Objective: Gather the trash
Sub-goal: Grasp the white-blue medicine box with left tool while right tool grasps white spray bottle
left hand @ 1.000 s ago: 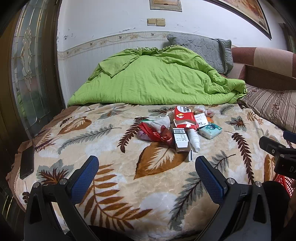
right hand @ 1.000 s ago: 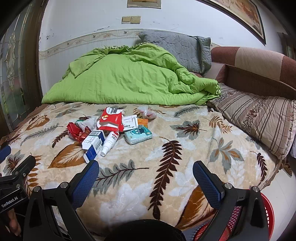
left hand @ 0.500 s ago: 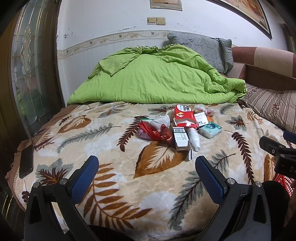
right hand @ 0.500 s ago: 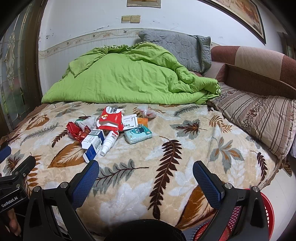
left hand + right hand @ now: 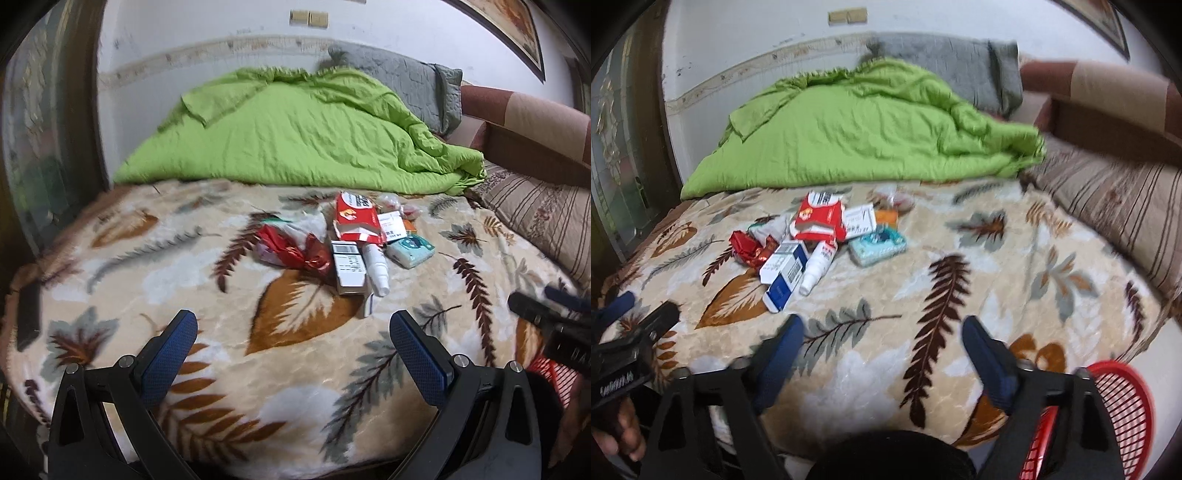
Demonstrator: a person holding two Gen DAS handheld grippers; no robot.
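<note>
Trash lies in one small cluster mid-bed, on the leaf-print blanket, well ahead of both grippers. Nearest to us, the left gripper stands with its fingers spread wide and nothing between them. We note the right gripper with its jaws closing on empty air above the blanket; a red basket sits just beside it, off the bed edge. Further on, we record a white-and-blue box, a white spray bottle, a red wrapper, a teal packet and a red carton, touching or overlapping. Beyond them a green duvet is heaped before a grey pillow.
</note>
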